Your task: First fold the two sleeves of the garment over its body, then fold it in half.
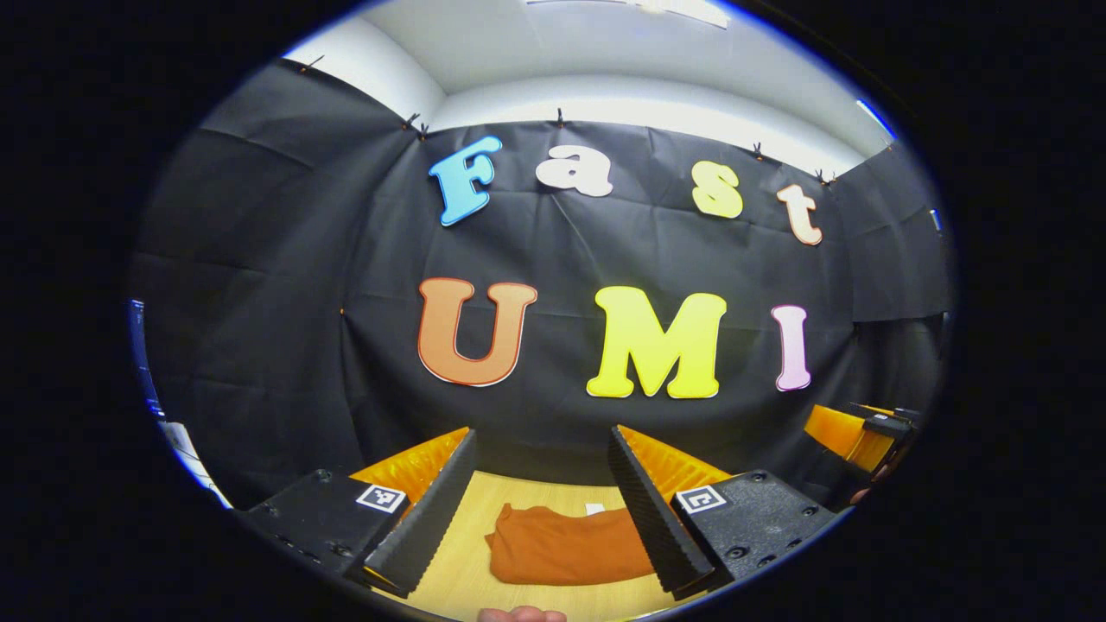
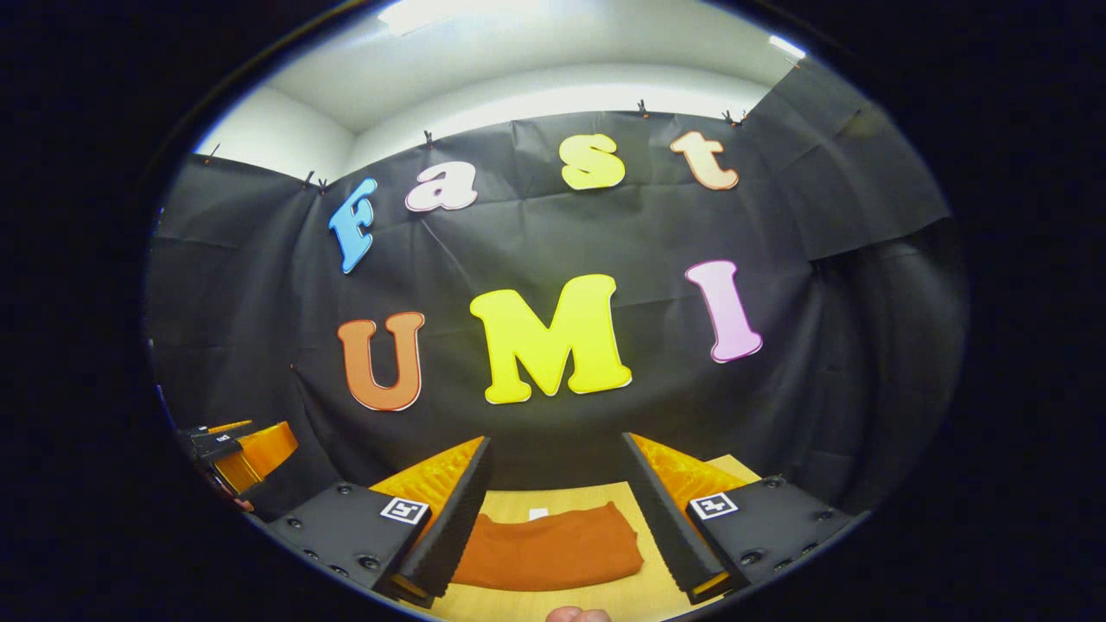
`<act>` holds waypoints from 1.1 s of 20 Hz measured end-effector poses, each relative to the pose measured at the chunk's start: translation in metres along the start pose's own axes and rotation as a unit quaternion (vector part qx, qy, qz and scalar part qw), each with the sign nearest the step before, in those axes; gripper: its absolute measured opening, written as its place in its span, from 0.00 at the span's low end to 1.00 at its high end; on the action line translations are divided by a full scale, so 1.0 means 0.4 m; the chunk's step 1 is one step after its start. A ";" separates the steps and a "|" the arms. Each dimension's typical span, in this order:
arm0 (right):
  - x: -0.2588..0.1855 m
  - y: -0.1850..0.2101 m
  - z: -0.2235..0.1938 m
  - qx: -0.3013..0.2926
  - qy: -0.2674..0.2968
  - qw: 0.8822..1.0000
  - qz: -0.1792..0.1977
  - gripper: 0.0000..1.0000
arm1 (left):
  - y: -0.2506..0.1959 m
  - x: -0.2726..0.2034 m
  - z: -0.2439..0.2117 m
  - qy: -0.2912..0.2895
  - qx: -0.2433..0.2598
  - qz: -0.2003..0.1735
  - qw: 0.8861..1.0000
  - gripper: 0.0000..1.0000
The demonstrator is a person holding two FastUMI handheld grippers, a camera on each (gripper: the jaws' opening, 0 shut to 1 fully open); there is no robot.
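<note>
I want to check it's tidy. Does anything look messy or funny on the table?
Nothing stands out. The orange garment lies as a compact folded bundle on the wooden table, with no sleeves trailing. A small white tag peeks out at its far edge. Both tongs hang open above it.

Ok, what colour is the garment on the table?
Plain rust orange garment, no pattern; clearest in the right gripper view.

No legible wording. A square coded marker [image 1: 381, 498] sits on the left gripper [image 1: 543, 441], either side of the garment [image 1: 566, 546]. The white tag [image 1: 594, 509] at the garment's far edge is too small to read.
</note>
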State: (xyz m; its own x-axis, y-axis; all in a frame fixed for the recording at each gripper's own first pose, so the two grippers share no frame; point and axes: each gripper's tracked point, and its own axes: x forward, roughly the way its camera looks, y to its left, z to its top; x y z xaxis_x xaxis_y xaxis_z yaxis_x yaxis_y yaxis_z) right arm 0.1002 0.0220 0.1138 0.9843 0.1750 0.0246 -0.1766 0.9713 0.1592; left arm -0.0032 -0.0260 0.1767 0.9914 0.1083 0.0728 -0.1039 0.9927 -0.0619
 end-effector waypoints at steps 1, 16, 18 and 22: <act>-0.040 -0.004 -0.016 -0.014 0.006 1.000 0.006 0.89 | -0.021 -0.036 -0.010 0.006 0.008 -0.002 1.000 0.97; -0.234 -0.099 -0.098 -0.018 0.030 0.999 0.005 0.90 | -0.216 -0.245 -0.088 0.045 0.049 -0.049 0.997 0.98; -0.231 -0.107 -0.105 -0.011 0.033 0.999 0.003 0.90 | -0.216 -0.236 -0.088 0.044 0.051 -0.049 0.997 0.98; -0.219 -0.120 -0.119 -0.017 0.039 0.999 0.003 0.94 | -0.204 -0.234 -0.094 0.049 0.052 -0.044 0.996 0.98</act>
State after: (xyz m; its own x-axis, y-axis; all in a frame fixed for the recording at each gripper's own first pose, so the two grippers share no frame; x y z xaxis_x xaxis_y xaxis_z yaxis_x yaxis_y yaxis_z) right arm 0.0224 -0.0321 0.0570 0.9802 0.1913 -0.0510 -0.1837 0.9748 0.1264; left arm -0.0845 -0.1192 0.1375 0.9995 0.0195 -0.0240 -0.0185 0.9989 0.0437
